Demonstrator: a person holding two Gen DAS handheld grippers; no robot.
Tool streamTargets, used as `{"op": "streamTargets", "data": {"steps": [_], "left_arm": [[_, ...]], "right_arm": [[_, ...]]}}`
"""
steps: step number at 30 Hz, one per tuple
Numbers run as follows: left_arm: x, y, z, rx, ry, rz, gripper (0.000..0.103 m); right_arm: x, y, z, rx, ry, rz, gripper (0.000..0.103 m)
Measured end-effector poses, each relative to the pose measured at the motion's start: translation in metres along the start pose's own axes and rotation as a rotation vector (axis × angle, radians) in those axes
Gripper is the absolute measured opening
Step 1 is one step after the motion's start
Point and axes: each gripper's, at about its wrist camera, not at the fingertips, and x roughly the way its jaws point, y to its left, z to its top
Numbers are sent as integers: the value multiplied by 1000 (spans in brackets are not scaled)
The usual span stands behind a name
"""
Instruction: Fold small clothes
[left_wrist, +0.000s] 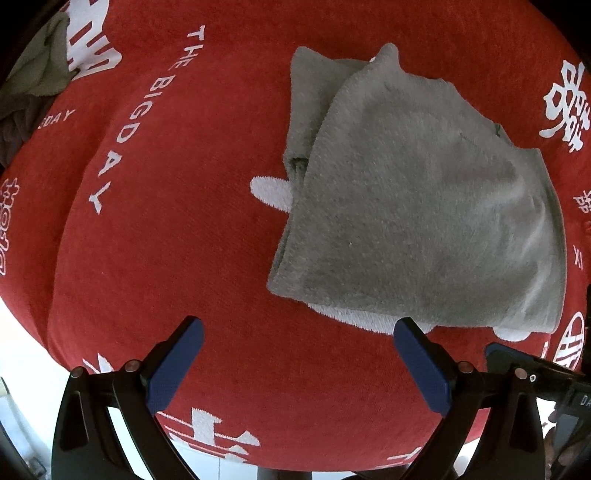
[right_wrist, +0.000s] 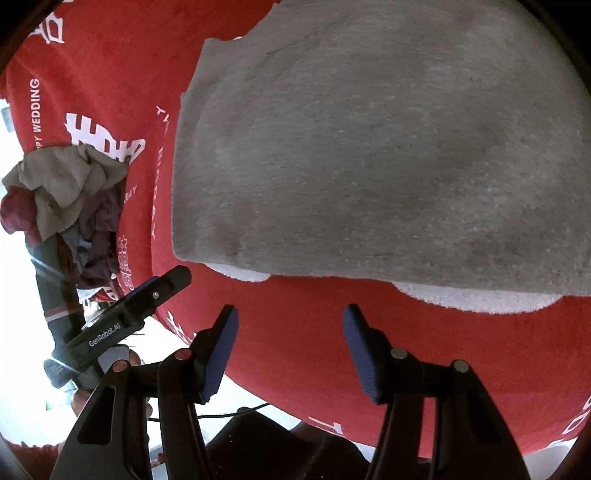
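Note:
A grey knitted garment (left_wrist: 417, 206) lies folded on the red cloth (left_wrist: 177, 236), right of centre in the left wrist view. It fills the upper part of the right wrist view (right_wrist: 369, 147). My left gripper (left_wrist: 297, 328) is open and empty, just short of the garment's near edge. My right gripper (right_wrist: 290, 314) is open and empty, a little short of the garment's near edge. The left gripper also shows at the left of the right wrist view (right_wrist: 155, 291).
A pile of unfolded clothes (right_wrist: 70, 206) lies at the left edge of the red cloth, also seen at the far left of the left wrist view (left_wrist: 37, 77). The red cloth has white lettering. Its near edge (right_wrist: 258, 391) drops off below the grippers.

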Motion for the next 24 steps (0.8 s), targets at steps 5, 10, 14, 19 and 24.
{"op": "streamTargets", "data": {"steps": [5, 10, 14, 19, 24], "left_arm": [[-1, -4, -1, -1, -4, 9, 103], [0, 0, -2, -16, -7, 16, 103], [6, 5, -3, -23, 14, 28, 103], [11, -1, -2, -13, 29, 28, 103], [12, -7, 1, -9, 30, 23, 103]], "right_arm": [[-2, -2, 0, -3, -8, 15, 63], [-3, -3, 0, 26, -25, 55, 63], [1, -6, 1, 59, -38, 112, 63], [11, -12, 0, 120, -47, 190, 63], [18, -20, 5, 179, -75, 241, 63]]}}
